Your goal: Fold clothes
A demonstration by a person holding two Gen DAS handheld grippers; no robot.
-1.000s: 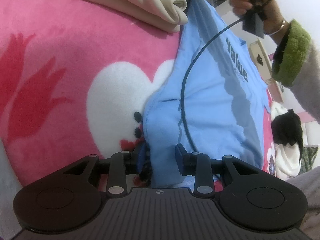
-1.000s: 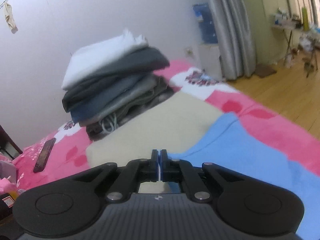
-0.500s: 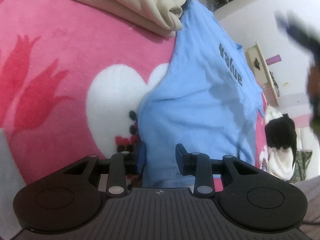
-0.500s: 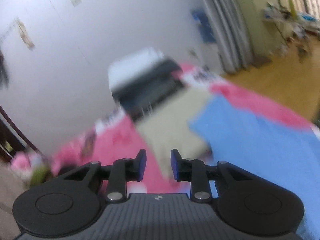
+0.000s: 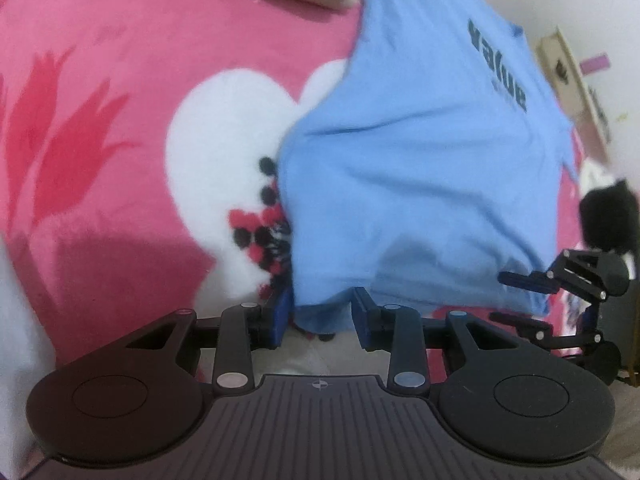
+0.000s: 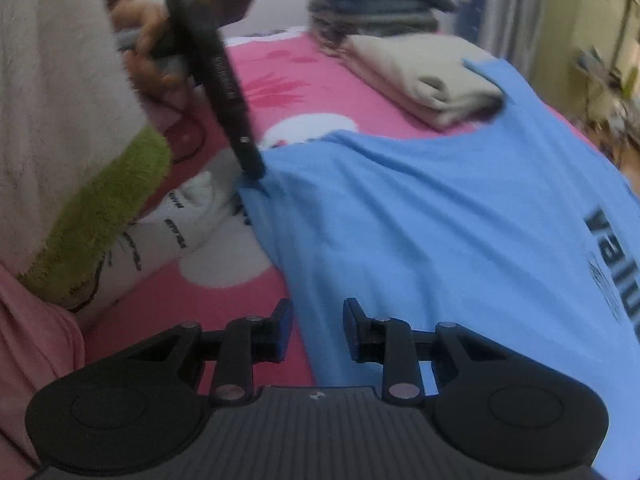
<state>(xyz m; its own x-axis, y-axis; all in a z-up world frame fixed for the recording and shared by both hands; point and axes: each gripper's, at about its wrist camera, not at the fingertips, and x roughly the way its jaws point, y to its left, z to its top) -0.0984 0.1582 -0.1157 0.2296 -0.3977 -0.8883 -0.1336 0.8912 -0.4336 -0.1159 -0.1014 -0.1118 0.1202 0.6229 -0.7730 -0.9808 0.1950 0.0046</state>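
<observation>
Left wrist view: the left gripper (image 5: 320, 314) holds a bunched hem corner of the blue T-shirt (image 5: 420, 168) between half-spread jaws; the right gripper (image 5: 520, 300) sits at lower right.
Right wrist view: the right gripper (image 6: 318, 328) has just been opening, jaws apart over the shirt's near edge, gripping nothing.
Progress: folded stack (image 6: 380, 4) and beige garment (image 6: 424, 76) done; I judge the shirt barely begun.
Surface: pink flowered blanket (image 6: 280, 92); curtained room behind.

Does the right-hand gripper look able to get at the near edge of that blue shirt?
Probably yes. The right gripper has just been opening its jaws, with nothing between them, and it hangs just over the near edge of the blue shirt on the pink blanket. Nothing lies in the way.
</observation>
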